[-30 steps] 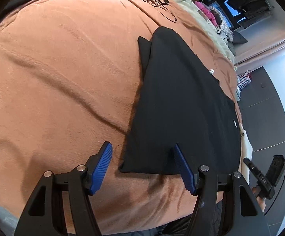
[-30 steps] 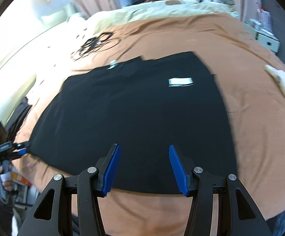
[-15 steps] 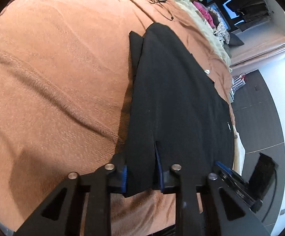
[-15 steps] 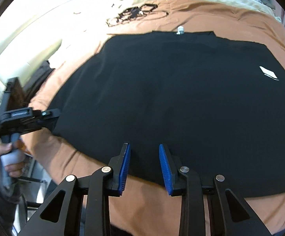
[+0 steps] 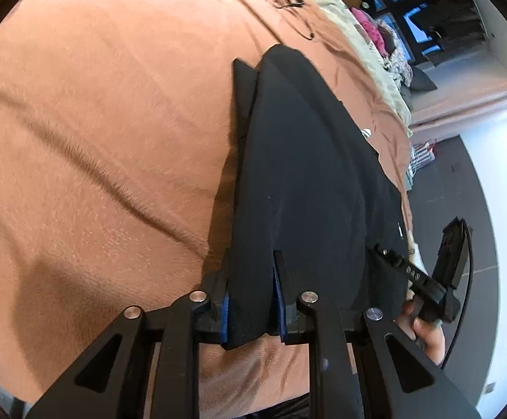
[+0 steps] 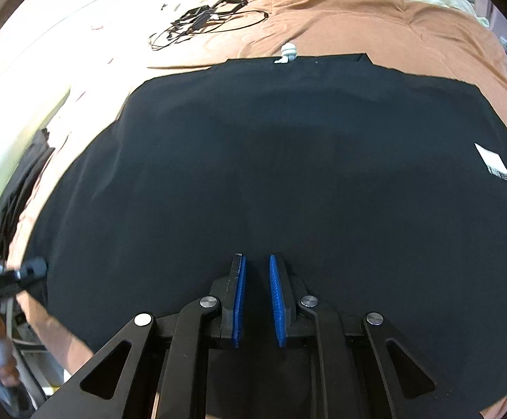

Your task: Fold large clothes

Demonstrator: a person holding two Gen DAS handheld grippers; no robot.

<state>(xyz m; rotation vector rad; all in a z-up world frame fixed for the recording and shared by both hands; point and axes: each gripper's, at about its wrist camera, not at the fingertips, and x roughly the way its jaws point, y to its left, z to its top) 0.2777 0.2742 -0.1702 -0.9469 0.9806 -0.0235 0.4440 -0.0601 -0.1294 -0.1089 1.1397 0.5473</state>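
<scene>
The left claw [image 5: 253, 262] is clamped on the near corner of the black garment [image 5: 305, 157], its jaws having just closed with a bunch of cloth between the pads. The right claw [image 6: 256, 258] has also been closing, over the near hem at 6 o'clock in its own view. A narrow gap remains, and I cannot tell whether any cloth is caught in it. That is the main risk. If the right pads grip nothing, or only the top layer, a lift would raise one corner alone, and the garment would drag, skew and crease across the blanket [image 5: 96, 139]. The left bite looks thick and near the very edge, so a hard pull could let it slip out. Uneven lifting would also give a crooked fold line. The garment lies flat, spread from 6 toward 12 o'clock in the right view, with a white label [image 6: 494, 164] at 3 o'clock. A small white thing [image 6: 288, 52] touches the far hem at 12 o'clock and could end up under the fold. A cable tangle [image 6: 204, 21] lies beyond at 11 o'clock, clear of the cloth. Dark clothes [image 6: 26, 181] sit at 9 o'clock, off the blanket.
</scene>
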